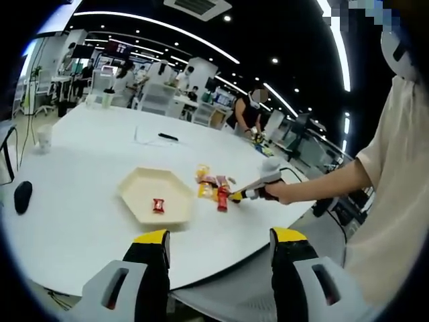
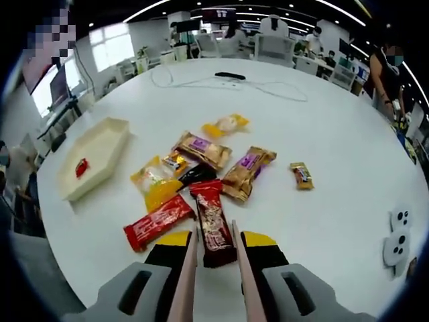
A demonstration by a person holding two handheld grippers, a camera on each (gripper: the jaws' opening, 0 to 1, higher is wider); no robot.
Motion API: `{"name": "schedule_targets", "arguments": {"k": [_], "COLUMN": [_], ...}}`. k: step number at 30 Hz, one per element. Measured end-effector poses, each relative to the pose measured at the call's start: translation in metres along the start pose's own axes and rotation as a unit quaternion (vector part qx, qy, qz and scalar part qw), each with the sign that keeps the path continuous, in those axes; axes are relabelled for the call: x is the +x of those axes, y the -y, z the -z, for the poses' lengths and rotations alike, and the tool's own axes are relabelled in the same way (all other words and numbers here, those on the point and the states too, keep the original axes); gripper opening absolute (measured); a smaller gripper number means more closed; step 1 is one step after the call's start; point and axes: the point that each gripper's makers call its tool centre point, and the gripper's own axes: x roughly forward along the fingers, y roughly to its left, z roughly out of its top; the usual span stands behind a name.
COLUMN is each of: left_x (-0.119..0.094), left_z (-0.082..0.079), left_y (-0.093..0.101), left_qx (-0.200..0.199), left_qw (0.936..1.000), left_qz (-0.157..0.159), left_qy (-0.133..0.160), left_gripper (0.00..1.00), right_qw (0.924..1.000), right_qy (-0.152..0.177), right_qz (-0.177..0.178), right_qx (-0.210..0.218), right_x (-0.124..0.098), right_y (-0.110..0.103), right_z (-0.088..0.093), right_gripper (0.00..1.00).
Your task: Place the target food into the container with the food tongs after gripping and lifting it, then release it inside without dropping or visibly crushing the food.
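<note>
Right gripper view | right gripper (image 2: 216, 249) tongs (image 2: 213, 268) straddle dark red snack pack (image 2: 213, 227), grip unclear | print unreadable

Long ceiling light strips (image 1: 201, 40) above the white table (image 1: 87, 201) give bright, even illumination, and the tabletop near the hexagonal tray (image 1: 157, 194) carries only faint, soft shadows. Fisheye distortion bends the strips and the table's edge into arcs. Desks beyond the table are soft and low in detail, and its far surface is nearly washed out in the right gripper view.
</note>
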Motion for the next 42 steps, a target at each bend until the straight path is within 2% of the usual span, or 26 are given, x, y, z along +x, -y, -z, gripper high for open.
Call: {"name": "schedule_targets", "arguments": {"k": [7, 13, 21, 33, 35, 42], "left_x": [0.001, -0.001, -0.004, 0.000, -0.001, -0.003], "left_z": [0.000, 0.000, -0.001, -0.006, -0.007, -0.010], "left_y": [0.003, 0.005, 0.003, 0.008, 0.009, 0.012], "left_qx": [-0.005, -0.004, -0.005, 0.004, 0.006, 0.013], "left_qw": [1.0000, 1.0000, 0.9999, 0.9998, 0.9998, 0.9996], "left_qz": [0.001, -0.002, -0.008, 0.005, 0.006, 0.009], "left_qy": [0.002, 0.004, 0.010, 0.018, 0.020, 0.021], "left_gripper": [0.60, 0.60, 0.60, 0.60, 0.60, 0.60], "right_qw": [1.0000, 0.9999, 0.9999, 0.9992, 0.9986, 0.9964], "right_qy": [0.008, 0.001, 0.000, 0.028, 0.039, 0.065], "right_qz": [0.001, 0.015, 0.013, 0.015, 0.022, 0.012], "right_qx": [0.006, 0.002, 0.007, 0.026, 0.029, 0.053], "right_x": [-0.001, -0.002, -0.009, -0.032, -0.038, -0.052], "right_y": [-0.001, -0.006, -0.004, -0.005, -0.001, -0.003], "right_z": [0.001, 0.001, 0.005, -0.001, -0.005, -0.017], "right_gripper": [0.26, 0.23, 0.23, 0.23, 0.23, 0.22]}}
